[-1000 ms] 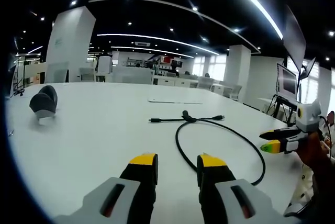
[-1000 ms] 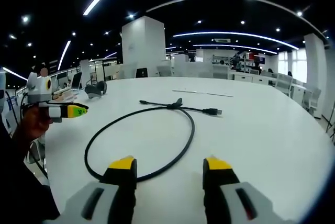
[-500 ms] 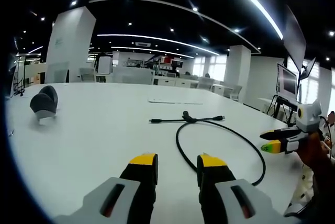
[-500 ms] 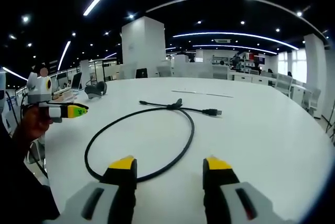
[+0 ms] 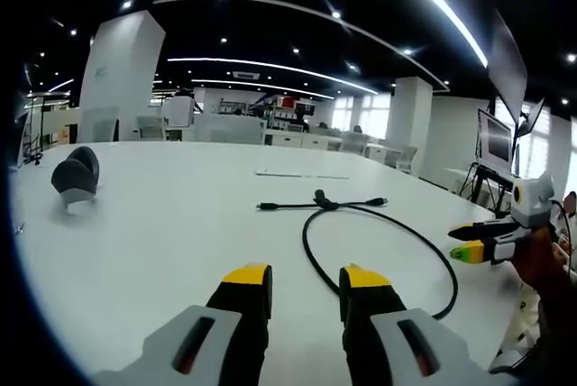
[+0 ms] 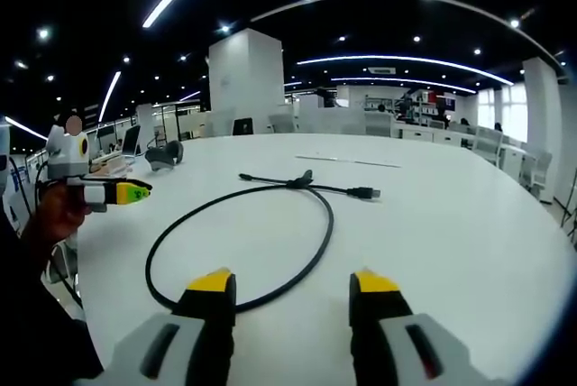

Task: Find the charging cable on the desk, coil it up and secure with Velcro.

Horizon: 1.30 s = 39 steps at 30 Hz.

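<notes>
A black charging cable lies on the white desk in one wide loop, its two plug ends crossing at a small black tie. My left gripper hovers open just short of the loop's near-left side. The right gripper is open too, its jaws standing over the near arc of the loop. The right gripper also enters the left gripper view from the right, and the left gripper shows at the left of the right gripper view. Neither holds anything.
A grey headset-like object rests on the desk's far left. A thin flat strip lies beyond the cable. Office desks, chairs and a white pillar stand behind. A hand holds the left gripper.
</notes>
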{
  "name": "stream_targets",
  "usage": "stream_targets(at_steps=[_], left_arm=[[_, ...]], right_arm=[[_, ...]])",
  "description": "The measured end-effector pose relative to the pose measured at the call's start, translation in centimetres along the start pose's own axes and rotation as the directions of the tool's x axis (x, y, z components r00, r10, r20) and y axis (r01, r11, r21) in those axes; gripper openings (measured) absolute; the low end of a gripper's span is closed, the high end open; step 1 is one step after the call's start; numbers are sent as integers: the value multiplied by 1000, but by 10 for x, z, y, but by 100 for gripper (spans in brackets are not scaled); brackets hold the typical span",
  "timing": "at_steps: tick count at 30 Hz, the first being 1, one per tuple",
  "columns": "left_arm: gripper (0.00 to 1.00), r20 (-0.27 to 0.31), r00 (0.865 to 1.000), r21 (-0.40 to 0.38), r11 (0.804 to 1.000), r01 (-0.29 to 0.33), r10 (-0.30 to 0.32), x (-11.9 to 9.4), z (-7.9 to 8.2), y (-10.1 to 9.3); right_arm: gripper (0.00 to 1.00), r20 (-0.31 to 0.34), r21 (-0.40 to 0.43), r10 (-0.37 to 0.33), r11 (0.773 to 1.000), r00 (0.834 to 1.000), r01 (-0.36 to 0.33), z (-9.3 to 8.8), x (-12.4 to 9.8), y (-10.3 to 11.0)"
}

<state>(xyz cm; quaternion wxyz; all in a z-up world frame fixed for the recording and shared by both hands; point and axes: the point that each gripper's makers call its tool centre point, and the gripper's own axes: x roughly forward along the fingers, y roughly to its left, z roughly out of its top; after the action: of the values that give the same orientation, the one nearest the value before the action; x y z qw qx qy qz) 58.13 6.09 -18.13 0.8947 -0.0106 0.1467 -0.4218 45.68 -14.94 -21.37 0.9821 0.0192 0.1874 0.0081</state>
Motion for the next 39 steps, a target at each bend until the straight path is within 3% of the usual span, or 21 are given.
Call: stream_targets(at_steps=[19,24,30,39], left_arm=[[30,10,1000,12,1000,19,-19,-3,3,-9],[30,17,1000,14,1000,6,-7,-10,0,-5],[30,46,999,55,998,-14,12,-21,10,3],[31,75,995,42,997,63,-66,-35,16,-13]], right_arm=[[50,4,-11,5,1000,1000,-5,3,-4,7],[50,1,-8,-5,1000,1000,5,0,-9,8],[50,1,-29,-10,1000,1000,10,-1,-14,8],[50,35,-16,27,1000,999,-27,3,-24,15]])
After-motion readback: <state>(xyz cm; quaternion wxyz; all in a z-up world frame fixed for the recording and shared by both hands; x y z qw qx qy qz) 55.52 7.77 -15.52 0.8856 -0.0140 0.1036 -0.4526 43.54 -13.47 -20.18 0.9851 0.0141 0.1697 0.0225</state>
